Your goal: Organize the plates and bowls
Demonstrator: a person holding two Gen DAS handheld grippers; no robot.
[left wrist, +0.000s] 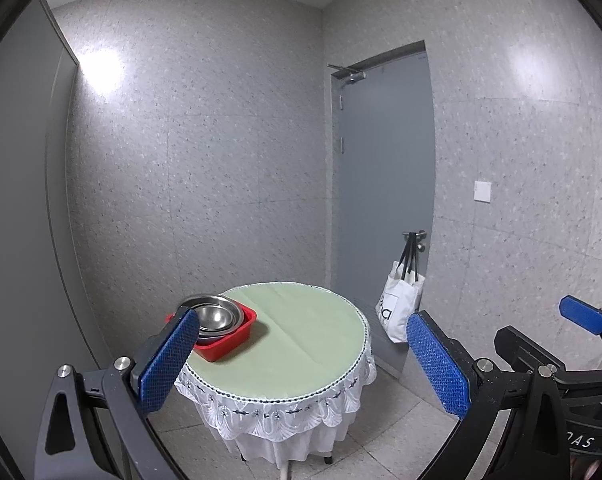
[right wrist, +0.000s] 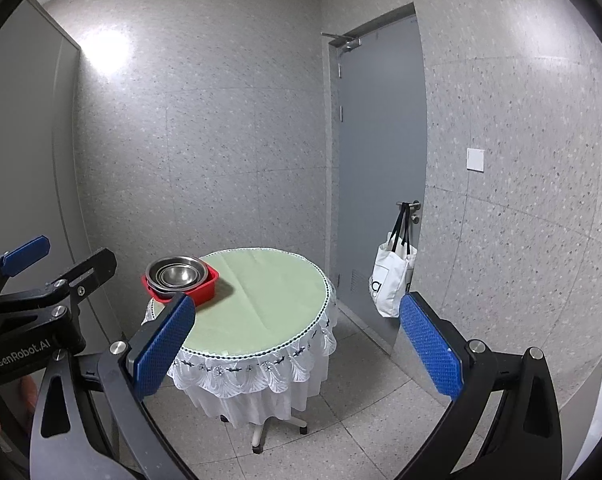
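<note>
Both grippers, left (left wrist: 305, 360) and right (right wrist: 297, 344), are hanging spread and empty; I'm noting the steel bowls (right wrist: 175, 275) nesting in the red tub (right wrist: 205, 290) forward-left on the table (right wrist: 269, 312), nearer the left.

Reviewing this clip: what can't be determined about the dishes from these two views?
- Metal bowls: exact count unclear in either view; nested, too small.
- Red bin: near-left corner hidden by the left gripper finger in the left view.
- Plates: none distinguishable; bowls cover the bin's contents.
</note>
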